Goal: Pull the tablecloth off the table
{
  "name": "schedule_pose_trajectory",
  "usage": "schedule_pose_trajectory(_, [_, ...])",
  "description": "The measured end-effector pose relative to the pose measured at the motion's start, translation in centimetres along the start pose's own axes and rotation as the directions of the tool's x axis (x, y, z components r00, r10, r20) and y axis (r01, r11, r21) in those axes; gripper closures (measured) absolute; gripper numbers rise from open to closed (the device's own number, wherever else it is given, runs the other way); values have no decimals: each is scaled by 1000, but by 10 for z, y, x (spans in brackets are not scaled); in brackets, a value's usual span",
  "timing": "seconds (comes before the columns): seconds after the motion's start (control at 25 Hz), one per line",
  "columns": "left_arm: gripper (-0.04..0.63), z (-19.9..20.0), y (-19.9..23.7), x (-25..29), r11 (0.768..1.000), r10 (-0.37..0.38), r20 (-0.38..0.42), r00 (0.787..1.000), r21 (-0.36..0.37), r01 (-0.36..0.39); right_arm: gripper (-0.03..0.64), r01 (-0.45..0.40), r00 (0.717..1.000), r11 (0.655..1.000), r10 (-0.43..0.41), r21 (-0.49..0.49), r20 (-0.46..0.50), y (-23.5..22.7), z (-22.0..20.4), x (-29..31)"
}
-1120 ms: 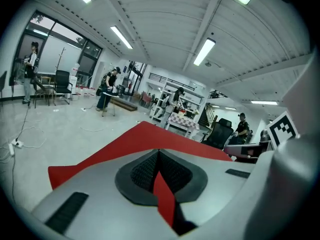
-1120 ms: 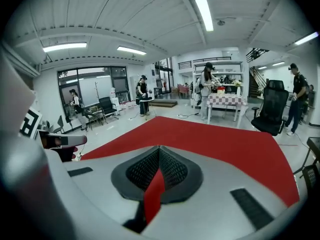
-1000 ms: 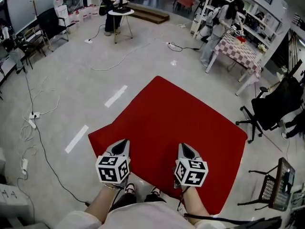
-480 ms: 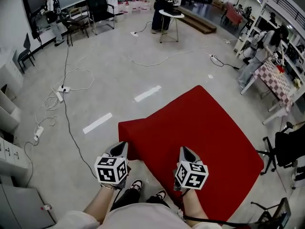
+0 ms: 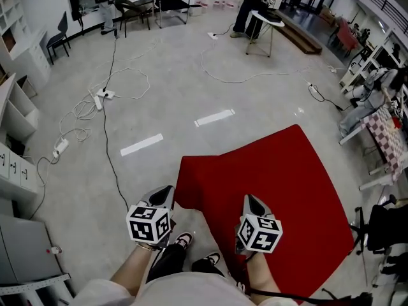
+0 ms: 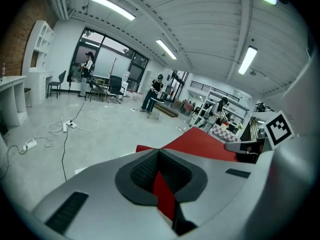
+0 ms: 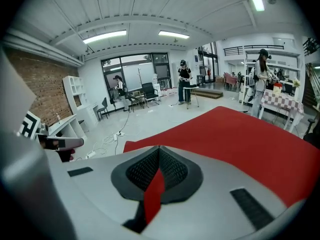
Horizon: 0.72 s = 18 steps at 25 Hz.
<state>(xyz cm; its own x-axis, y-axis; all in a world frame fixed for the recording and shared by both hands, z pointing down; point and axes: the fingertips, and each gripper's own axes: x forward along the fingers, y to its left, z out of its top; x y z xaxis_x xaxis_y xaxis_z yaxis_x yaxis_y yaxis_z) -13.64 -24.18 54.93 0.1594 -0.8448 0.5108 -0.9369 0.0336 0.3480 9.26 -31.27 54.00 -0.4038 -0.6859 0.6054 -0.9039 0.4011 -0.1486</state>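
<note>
Red fabric tablecloth (image 5: 274, 190): spread wide and nearly flat, reaching from the two grippers toward 1 to 4 o'clock in the head view. Grey concrete floor (image 5: 159, 94) shows around it. What lies under the cloth cannot be made out.

Left gripper (image 5: 167, 190): at 7 o'clock of the head view, clenched on the tablecloth's near left corner. Its own view shows a strip of red fabric pinched between the dark ribbed pads (image 6: 145, 170).

Right gripper (image 5: 248, 199): at 5 o'clock, well apart from the left one, clenched on the tablecloth's near edge. A red fold is caught between its jaws.

Background: white cables (image 5: 95, 101) trail over the floor at 10 o'clock. A small round white table (image 5: 264, 18) stands at 12 o'clock. A checked-cloth table (image 5: 392, 129) stands at 3 o'clock.
</note>
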Motion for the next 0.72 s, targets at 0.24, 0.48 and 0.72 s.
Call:
schedule_pose_trajectory(0.24, [575, -18, 7, 17, 998, -55, -71, 996, 24, 56, 592, 4, 999, 1000, -3, 2, -43, -1, -8, 12])
schedule_pose_trajectory(0.48, [515, -40, 18, 36, 993, -106, -142, 984, 33, 112, 592, 12, 995, 1000, -11, 5, -95, -1, -24, 25])
schedule_pose_trajectory(0.72, [442, -64, 19, 63, 986, -144, -209, 967, 53, 159, 592, 5, 992, 999, 1, 47, -128, -9, -35, 34])
